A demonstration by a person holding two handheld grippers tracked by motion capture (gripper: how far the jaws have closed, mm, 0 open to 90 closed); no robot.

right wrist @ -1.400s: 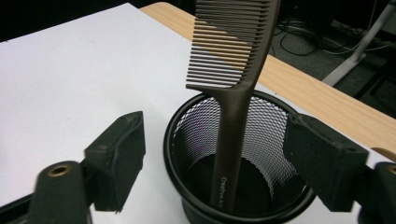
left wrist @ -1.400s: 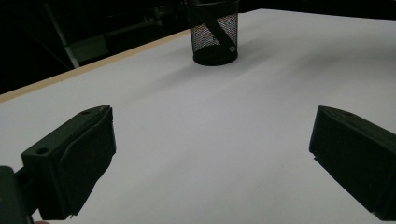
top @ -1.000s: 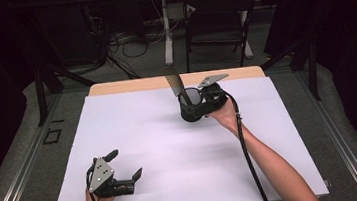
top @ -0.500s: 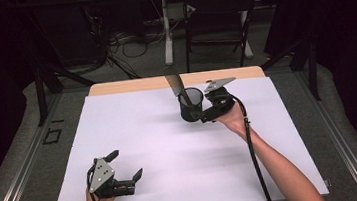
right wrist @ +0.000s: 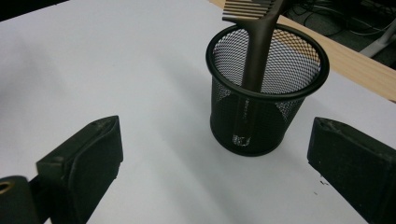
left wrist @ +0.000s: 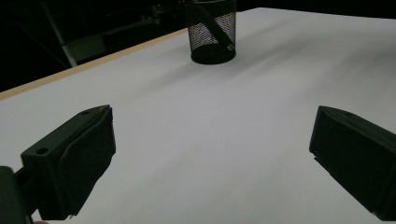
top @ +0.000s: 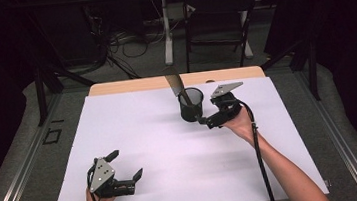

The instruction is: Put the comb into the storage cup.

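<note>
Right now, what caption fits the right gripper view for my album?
Open right gripper facing a black mesh cup with a brown comb standing inside.

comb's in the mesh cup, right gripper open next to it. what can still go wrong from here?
1. The comb leans on the rim of the mesh cup and sticks out well above it, so its weight could tip the light cup.
2. The right gripper stands open with the cup just beyond its jaws; a careless pull-back could clip the cup and topple it.
3. The cup stands near the table's far edge, so a knock could send it off.
</note>
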